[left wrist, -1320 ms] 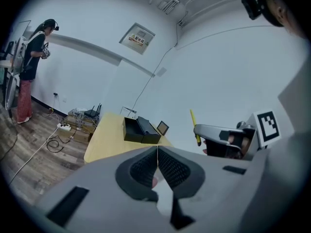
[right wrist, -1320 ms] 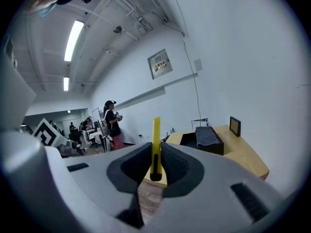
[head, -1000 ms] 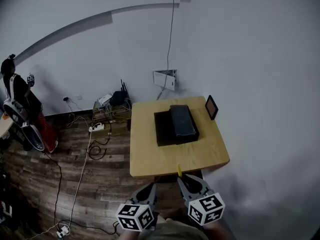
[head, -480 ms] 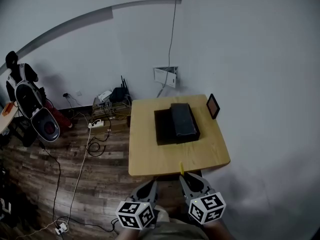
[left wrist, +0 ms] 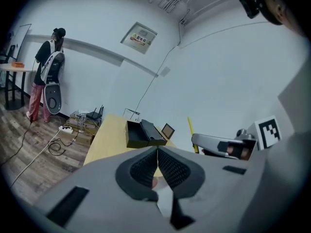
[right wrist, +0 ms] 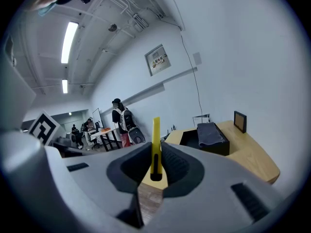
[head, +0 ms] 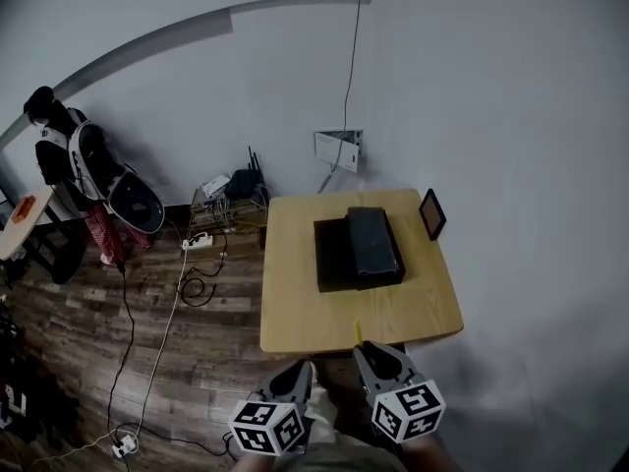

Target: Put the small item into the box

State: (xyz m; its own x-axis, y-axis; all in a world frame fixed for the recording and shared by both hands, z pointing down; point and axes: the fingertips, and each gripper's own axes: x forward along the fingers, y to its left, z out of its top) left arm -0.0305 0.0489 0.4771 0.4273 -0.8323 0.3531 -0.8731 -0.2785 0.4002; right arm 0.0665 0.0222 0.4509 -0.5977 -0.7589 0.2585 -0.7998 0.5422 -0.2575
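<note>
A black open box (head: 339,256) lies on the wooden table (head: 295,308), with its dark lid (head: 371,242) propped across its right side. My right gripper (head: 366,350) hovers just off the table's near edge, shut on a thin yellow stick-like item (head: 357,331) that points toward the box. In the right gripper view the yellow item (right wrist: 156,140) stands upright between the pads, with the box (right wrist: 204,139) ahead to the right. My left gripper (head: 300,374) is beside it, lower left, shut with nothing in it; its own view shows the pads (left wrist: 146,165) meeting.
A small framed picture (head: 431,213) stands at the table's right edge. On the wooden floor to the left lie cables and a power strip (head: 197,242). A person with a backpack (head: 69,160) stands far left by a desk. White walls close the back and right.
The person with the backpack has walked further into view at the left. The table has drifted slightly right in the head view. Both grippers keep their places and grips.
</note>
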